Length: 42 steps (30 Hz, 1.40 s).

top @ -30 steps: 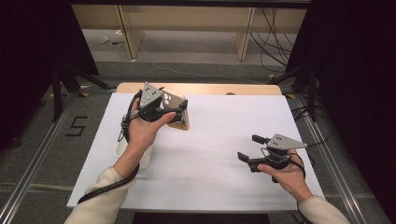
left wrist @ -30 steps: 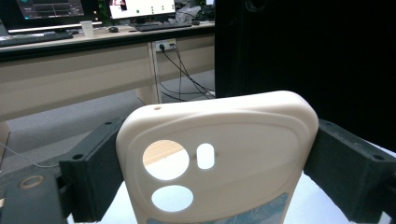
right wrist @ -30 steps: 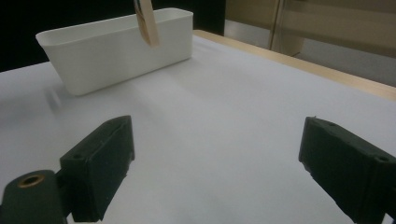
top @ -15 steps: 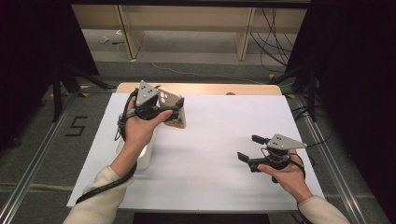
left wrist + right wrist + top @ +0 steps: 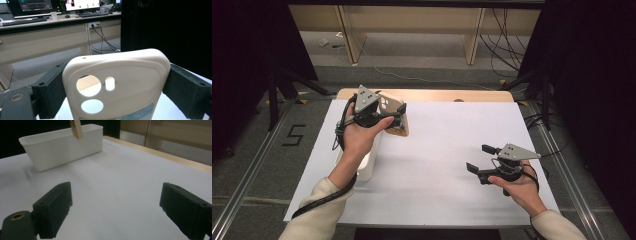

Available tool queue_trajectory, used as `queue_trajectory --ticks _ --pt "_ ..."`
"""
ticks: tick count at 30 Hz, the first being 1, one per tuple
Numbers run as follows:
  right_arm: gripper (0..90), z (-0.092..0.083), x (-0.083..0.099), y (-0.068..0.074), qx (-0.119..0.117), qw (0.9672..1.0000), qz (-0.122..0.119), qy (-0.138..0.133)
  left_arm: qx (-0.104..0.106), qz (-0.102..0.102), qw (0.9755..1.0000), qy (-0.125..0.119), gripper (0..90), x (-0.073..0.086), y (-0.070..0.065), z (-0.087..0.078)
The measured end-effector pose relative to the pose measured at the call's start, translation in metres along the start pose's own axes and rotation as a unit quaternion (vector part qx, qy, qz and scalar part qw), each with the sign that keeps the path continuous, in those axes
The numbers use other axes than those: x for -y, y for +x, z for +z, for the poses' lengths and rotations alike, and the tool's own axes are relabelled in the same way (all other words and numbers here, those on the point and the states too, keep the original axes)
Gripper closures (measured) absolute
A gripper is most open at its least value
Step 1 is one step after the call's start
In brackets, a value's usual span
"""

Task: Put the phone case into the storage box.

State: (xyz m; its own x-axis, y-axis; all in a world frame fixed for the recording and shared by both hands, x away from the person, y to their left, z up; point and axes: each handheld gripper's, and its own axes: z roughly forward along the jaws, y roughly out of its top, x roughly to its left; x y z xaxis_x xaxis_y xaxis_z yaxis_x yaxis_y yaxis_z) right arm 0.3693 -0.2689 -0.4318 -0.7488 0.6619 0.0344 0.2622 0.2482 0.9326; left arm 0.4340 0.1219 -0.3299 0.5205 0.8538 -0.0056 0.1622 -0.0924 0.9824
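We are working over the white table (image 5: pixel 437 175). The white bin (image 5: pixel 62 145) is resting on the table's left part. We are clamping the cream phone case (image 5: pixel 115 82) by its two side edges in the left gripper (image 5: pixel 399 116), above the table beside the bin. The right gripper (image 5: pixel 479 159) is hovering over the table's right part, jaws spread wide and gripping nothing.

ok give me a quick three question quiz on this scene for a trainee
1. What do the left tongs hold?
2. True or false: the right tongs grip something.
3. Where is the white bin? A) on the white table B) on the floor

Key:
1. A cream phone case, clamped by its side edges.
2. False; they are open above the table.
3. A
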Motion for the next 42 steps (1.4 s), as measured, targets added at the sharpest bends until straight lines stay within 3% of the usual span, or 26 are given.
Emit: queue_trajectory --ticks 42 --pt "11.9 0.0 0.001 0.0 0.0 1.0 0.002 0.003 -0.023 -0.006 0.9997 -0.009 10.9 -0.005 0.017 -0.008"
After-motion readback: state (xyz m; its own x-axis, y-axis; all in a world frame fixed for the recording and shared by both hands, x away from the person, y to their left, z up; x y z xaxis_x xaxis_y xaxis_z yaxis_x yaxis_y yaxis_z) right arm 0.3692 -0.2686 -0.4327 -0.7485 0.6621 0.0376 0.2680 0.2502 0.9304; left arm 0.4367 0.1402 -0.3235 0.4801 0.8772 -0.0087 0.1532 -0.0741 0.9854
